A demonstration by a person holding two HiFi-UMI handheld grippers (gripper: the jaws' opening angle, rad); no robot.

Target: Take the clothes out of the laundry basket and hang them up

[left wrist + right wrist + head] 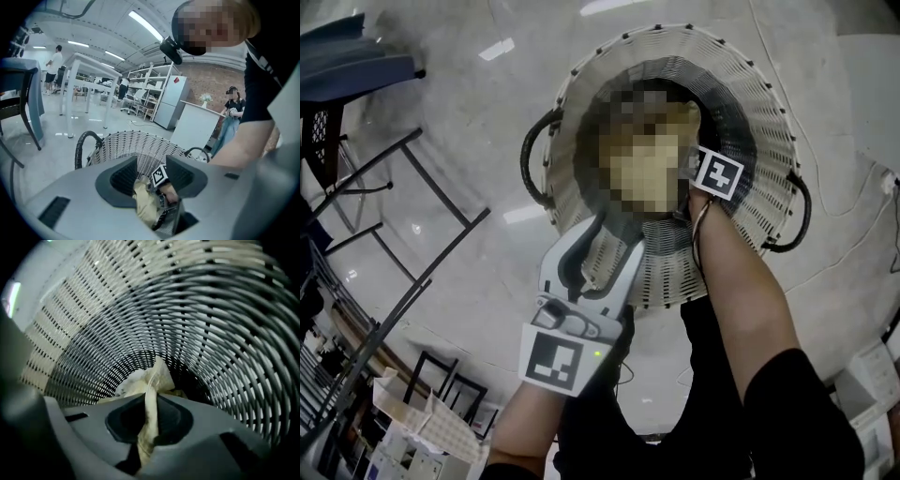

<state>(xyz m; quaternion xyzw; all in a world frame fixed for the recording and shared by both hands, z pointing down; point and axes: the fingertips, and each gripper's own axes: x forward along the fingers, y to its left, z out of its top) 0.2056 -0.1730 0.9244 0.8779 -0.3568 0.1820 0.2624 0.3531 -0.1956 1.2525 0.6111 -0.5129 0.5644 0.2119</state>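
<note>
Right tongs (pixel 151 401) are clamped tight on a fold of pale yellow cloth (pixel 157 376). The fold runs up between the two pads and bunches just beyond them, low against the woven wall of the laundry basket (pixel 220 315). In the head view this hand reaches deep inside the basket, and only its marker cube (pixel 717 174) and the bare forearm (pixel 741 291) show above the rim. Left tongs (pixel 607 255) hang over the near rim of the basket with the jaws well apart and nothing gripped. Their own view looks between the open jaws down at the cloth and the other hand's cube, both farther in and lower. Whether the left tongs touch the wicker cannot be told. The basket stands upright on a pale glossy floor (pixel 459 131), with a black loop handle (pixel 532 164) on either side. A dark metal frame (pixel 394 206) stands well apart from it, toward the floor's left edge in the head view
</note>
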